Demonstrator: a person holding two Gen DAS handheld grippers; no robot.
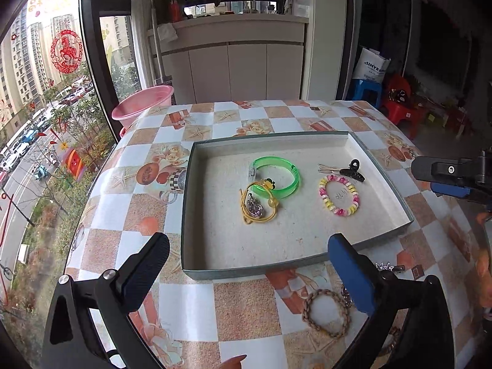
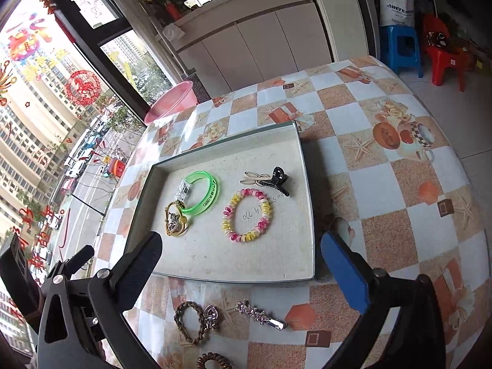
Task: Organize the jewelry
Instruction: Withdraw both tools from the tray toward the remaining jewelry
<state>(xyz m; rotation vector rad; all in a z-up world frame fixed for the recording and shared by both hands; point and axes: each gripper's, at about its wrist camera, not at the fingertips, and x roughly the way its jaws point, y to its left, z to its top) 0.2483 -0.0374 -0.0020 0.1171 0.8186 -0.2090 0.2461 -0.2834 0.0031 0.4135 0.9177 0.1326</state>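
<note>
A shallow grey tray [image 1: 187,203] [image 2: 307,184] lies on the checked tablecloth. It holds a green bangle [image 1: 276,175] [image 2: 201,195], a yellow hair tie with a charm [image 1: 256,206], a pink and yellow coil bracelet [image 1: 338,196] [image 2: 247,215] and a black claw clip [image 1: 353,170]. On the cloth in front of the tray lie a braided bracelet [image 2: 189,323], a heart pendant [image 2: 210,316] and a sparkly hair clip [image 2: 261,315]. My left gripper [image 1: 247,243] hangs open above the tray's near edge. My right gripper [image 2: 241,241] is open too, with nothing between its fingers.
A brown coil hair tie [image 2: 212,361] sits at the table's near edge. A pink basin [image 1: 144,104] stands beyond the far left corner, by the window. Blue and red stools [image 2: 399,46] stand on the floor to the right.
</note>
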